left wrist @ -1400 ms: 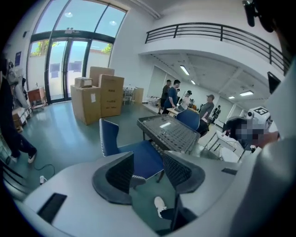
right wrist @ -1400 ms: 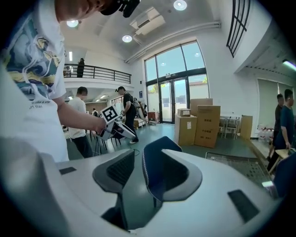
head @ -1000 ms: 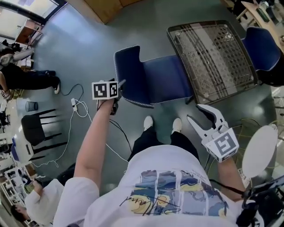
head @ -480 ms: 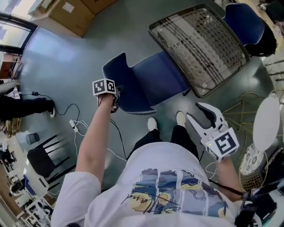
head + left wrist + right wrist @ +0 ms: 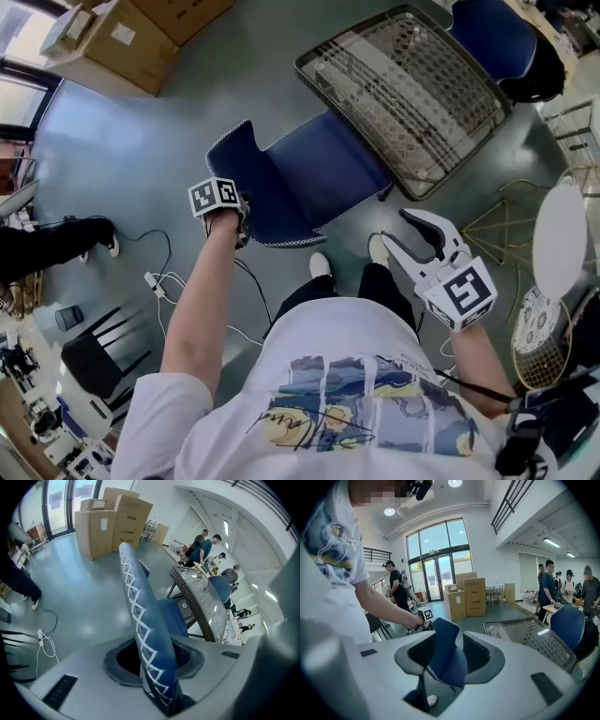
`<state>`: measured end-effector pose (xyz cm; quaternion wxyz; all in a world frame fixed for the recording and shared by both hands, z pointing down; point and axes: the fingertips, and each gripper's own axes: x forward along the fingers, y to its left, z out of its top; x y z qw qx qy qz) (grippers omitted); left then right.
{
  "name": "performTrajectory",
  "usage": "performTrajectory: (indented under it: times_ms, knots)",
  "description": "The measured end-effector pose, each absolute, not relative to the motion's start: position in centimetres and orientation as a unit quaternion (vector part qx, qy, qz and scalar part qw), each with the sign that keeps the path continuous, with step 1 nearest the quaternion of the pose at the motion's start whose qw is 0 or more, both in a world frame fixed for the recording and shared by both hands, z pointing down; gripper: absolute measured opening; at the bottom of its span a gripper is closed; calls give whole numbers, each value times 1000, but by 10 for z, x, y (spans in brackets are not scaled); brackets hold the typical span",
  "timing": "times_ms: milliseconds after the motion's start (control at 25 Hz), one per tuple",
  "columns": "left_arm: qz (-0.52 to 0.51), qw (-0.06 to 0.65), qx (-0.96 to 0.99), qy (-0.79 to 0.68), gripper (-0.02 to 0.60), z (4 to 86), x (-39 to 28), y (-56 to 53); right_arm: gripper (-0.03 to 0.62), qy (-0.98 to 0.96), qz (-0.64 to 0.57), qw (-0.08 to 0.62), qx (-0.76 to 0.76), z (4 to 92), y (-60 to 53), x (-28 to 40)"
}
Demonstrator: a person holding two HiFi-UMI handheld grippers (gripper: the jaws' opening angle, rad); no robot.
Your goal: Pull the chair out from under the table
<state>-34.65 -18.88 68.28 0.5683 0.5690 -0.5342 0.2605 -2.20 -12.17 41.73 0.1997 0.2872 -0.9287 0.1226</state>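
A blue chair (image 5: 319, 178) stands with its seat partly under the mesh-topped table (image 5: 403, 94). Its backrest (image 5: 246, 173) faces me, edged in white stitching. My left gripper (image 5: 240, 221) points down on the backrest's left top edge. In the left gripper view the backrest (image 5: 140, 616) runs between the closing jaws of that gripper (image 5: 157, 672) and is pinched low down. My right gripper (image 5: 394, 230) hovers open near my right knee, apart from the chair, with nothing in it. Past its jaws (image 5: 443, 656) in the right gripper view I see the chair (image 5: 445, 644) and the table (image 5: 529, 634).
Cardboard boxes (image 5: 131, 37) stand at the far left. A second blue chair (image 5: 497, 33) sits beyond the table. A white cable (image 5: 159, 281) lies on the floor to my left, near a black chair (image 5: 94, 361). A white round top (image 5: 558, 239) and gold wire frames (image 5: 497, 220) are at my right.
My left gripper has come down onto the backrest's edge, and its jaws have closed around it. The right gripper has shifted only slightly.
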Motion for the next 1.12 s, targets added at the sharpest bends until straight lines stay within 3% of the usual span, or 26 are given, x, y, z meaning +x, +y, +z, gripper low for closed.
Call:
performTrajectory:
  times_ms: [440, 1120]
  knots:
    - [215, 587, 542, -562, 98, 681, -353, -173, 162, -932, 115, 203, 278, 413, -113, -22]
    - [185, 598, 495, -603, 92, 679, -444, -59, 161, -947, 96, 231, 200, 422, -95, -59]
